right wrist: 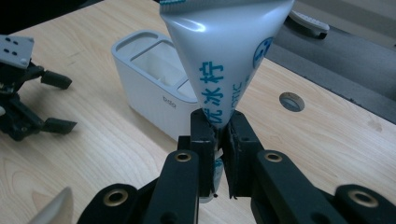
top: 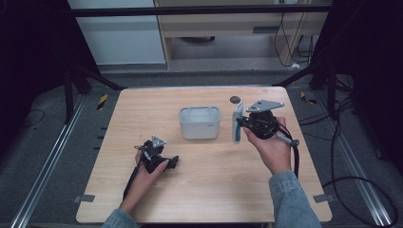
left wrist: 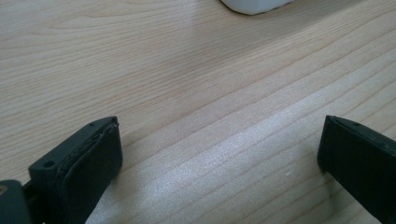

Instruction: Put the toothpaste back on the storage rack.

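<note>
The right gripper [right wrist: 219, 140] has its jaws clenched on a white toothpaste tube [right wrist: 224, 56] with blue lettering, pinching it near the narrow cap end so the broad crimped end stands away from the jaws. In the high view the tube [top: 237, 122] hangs upright beside the right gripper [top: 243, 124], just to the right of the white holder [top: 199, 122], close to its right wall but not over it. The holder [right wrist: 154, 84] is an open box with divided compartments, standing mid-worktop.

The left gripper [left wrist: 219, 154] has its jaws released and spread wide with nothing between them, only bare wood of the worktop [left wrist: 187, 70] below. In the high view the left gripper [top: 164, 161] rests low on the worktop, well apart from the holder, to the front left of it.

Judging from this, the tube is meant for one of the holder's compartments. The grip is on a tapered, soft part of the tube, so it could swivel or slip between the pads when tilted. If the tube comes down off centre it may catch the rim or a divider and push the light holder along the worktop [top: 214, 190], since the left gripper is not steadying it. Letting go too early would leave the tube leaning on the rim or toppling out
</note>
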Motion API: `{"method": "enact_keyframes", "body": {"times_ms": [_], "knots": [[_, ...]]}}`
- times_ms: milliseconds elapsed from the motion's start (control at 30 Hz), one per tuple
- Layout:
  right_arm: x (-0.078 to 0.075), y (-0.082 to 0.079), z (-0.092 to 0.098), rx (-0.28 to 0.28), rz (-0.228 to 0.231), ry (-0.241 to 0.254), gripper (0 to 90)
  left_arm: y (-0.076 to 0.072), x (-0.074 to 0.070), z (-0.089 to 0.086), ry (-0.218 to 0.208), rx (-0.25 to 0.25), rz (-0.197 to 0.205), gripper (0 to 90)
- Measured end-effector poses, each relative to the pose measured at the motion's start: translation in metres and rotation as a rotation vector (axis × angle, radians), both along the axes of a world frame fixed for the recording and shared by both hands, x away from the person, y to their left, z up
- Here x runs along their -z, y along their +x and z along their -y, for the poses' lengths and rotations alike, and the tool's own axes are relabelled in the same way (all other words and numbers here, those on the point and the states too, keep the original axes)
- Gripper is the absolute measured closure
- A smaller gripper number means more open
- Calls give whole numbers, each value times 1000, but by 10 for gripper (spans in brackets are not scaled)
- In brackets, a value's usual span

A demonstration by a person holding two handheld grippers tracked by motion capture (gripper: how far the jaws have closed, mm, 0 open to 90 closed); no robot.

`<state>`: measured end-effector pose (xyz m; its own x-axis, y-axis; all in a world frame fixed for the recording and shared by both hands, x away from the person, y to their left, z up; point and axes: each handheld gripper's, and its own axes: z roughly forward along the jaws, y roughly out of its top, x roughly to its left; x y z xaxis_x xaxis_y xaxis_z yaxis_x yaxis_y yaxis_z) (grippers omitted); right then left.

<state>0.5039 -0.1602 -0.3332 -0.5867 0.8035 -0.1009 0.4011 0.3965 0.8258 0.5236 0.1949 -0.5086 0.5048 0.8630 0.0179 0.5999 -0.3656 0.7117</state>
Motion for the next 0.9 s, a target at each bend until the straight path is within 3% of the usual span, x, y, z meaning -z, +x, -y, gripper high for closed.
{"method": "enact_keyframes", "body": {"times_ms": [133, 367, 567, 900], "knots": [[1, -1, -6, 27, 25, -13, 831, 0, 0, 0, 0, 0, 0, 0], [-1, 1, -16, 82, 67, 7, 830, 0, 0, 0, -3, -2, 1, 0], [-12, 0, -29, 134, 135, 13, 830, 0, 0, 0, -1, -1, 2, 0], [-31, 2, -38, 165, 194, 21, 831, 0, 0, 0, -1, -1, 2, 0]]}}
